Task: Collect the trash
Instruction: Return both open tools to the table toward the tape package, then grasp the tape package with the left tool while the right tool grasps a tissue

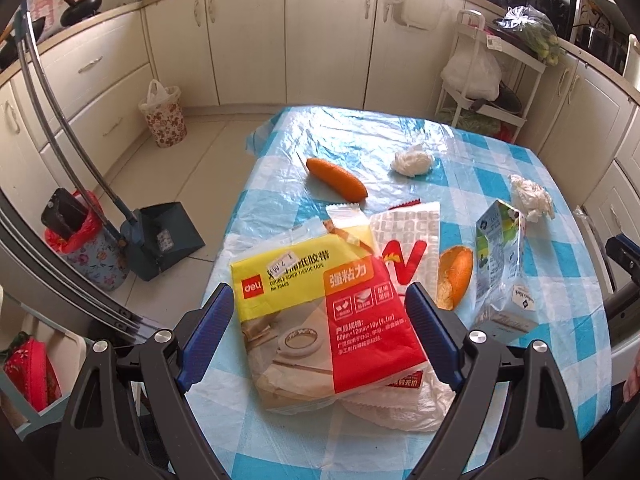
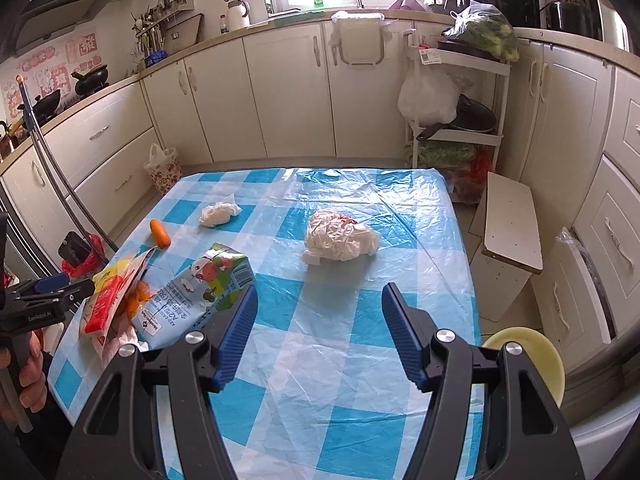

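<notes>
My left gripper (image 1: 320,316) hangs with jaws spread either side of the tape wrapper (image 1: 320,312) — not pinching it yet — lined up for a grab off the bench (image 1: 560,280). My right gripper (image 2: 316,332) waits, jaws spread and empty, facing the crumpled paper (image 2: 340,240).

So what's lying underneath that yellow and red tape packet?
The tape packet lies on a white wrapper with red lettering and a crumpled white plastic bag. A clear yellowish wrapper pokes out behind. Anything beneath the middle is covered.
</notes>
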The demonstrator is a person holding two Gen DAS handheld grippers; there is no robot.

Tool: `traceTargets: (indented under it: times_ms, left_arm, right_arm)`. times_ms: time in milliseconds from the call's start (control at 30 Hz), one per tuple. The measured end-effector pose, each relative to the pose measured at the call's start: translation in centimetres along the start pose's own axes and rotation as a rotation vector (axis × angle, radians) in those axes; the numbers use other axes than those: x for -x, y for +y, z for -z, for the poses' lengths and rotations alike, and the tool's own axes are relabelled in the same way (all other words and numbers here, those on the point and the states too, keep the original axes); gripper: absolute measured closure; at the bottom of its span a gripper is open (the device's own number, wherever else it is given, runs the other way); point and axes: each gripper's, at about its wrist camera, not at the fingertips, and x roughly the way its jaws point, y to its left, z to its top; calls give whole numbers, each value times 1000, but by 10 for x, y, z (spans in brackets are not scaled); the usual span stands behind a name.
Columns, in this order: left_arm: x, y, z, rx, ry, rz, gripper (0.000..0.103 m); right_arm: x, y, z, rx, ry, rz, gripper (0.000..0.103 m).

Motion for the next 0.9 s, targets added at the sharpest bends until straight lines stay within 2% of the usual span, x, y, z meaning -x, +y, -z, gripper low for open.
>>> traceTargets:
  times_ms: [133, 233, 433, 500, 567, 600, 667, 700, 733, 767, 900]
  left_arm:
    - [-6, -6, 4, -51, 42, 32, 19]
    - [-12, -11, 8, -82, 56, 10, 17]
    - [-24, -12, 8, -67, 82, -32, 17]
    - [-28, -7, 9, -35, 98, -15, 23]
    - [-31, -1, 9, 10, 119, 31, 42]
    - [-32, 3, 8, 35, 124, 59, 47]
    - [-31, 5, 9, 50, 119, 89, 63]
    - [-30, 5, 9, 50, 116, 94, 68]
    - [-29, 5, 10, 51, 114, 102, 79]
    - [-28, 6, 10, 52, 116, 113, 81]
    - [-29, 19, 12, 112, 145, 190, 82]
  right_arm:
    - [-2, 5, 1, 11, 10, -13, 40]
    - [-3, 8, 2, 17, 16, -25, 40]
    - [-2, 10, 1, 31, 12, -38, 40]
    - [1, 10, 1, 28, -4, -49, 40]
    - [7, 10, -1, 31, -36, -70, 40]
    - [10, 12, -2, 37, -55, -83, 40]
    - [17, 18, -4, 61, -90, -115, 40]
    - [19, 21, -4, 77, -104, -131, 40]
    - [21, 26, -4, 96, -115, -156, 40]
    - [22, 30, -5, 107, -120, -183, 40]
    - [21, 51, -9, 119, -114, -338, 40]
